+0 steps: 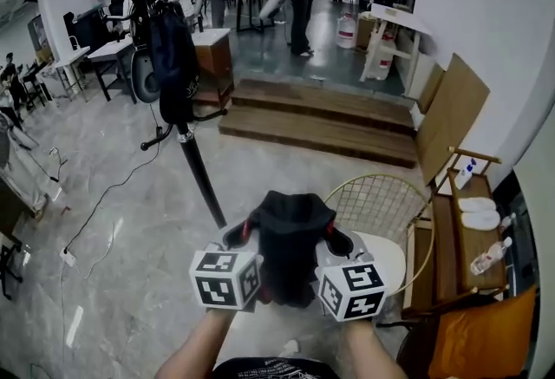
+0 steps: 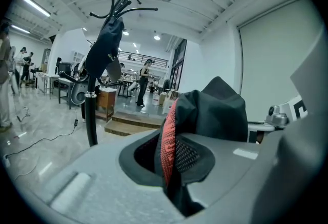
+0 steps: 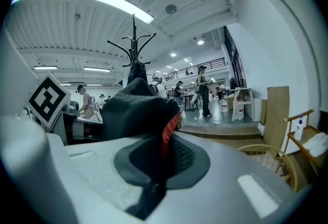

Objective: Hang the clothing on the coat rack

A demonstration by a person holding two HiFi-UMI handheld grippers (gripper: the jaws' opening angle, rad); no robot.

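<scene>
Left gripper [image 2: 171, 164]: jaws pinched shut on black garment [image 2: 218, 110], red-trimmed edge | right gripper [image 3: 158, 166]: jaws likewise | coat rack [image 1: 198, 171] ahead-left of jaws; print on hung dark item [image 1: 173, 65] illegible.

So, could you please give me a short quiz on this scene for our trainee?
1. True or false: the left gripper and the right gripper are both shut on the garment.
2. What hangs on the rack? A) dark clothing B) a white towel C) nothing
3. Fill in: in the head view, the wire chair stands to the ___ of the grippers.
Key: 1 true; 2 A; 3 right.
</scene>
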